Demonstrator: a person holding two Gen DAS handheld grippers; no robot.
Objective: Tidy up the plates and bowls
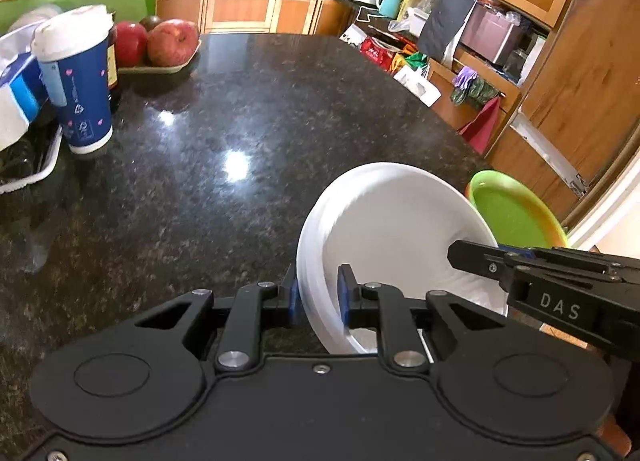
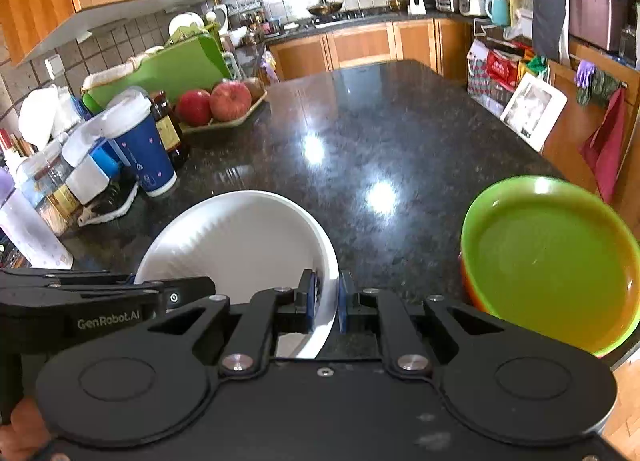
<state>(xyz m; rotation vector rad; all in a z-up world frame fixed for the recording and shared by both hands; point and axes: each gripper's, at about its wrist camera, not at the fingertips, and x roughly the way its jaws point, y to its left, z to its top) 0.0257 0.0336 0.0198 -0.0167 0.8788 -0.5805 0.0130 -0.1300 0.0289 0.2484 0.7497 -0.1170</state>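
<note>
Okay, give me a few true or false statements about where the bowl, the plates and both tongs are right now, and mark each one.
1. Both tongs grip the white bowl at its rim. True: the left tongs and the right tongs each pinch an opposite side.
2. The green plate lies inside the white bowl. False: it sits apart, to the bowl's right near the counter edge.
3. The green plate rests on an orange dish. True: an orange rim shows under it.
4. The apples sit in the white bowl. False: they lie on a tray at the counter's far left.
5. The blue paper cup lies on its side. False: it stands upright with its lid on.
</note>
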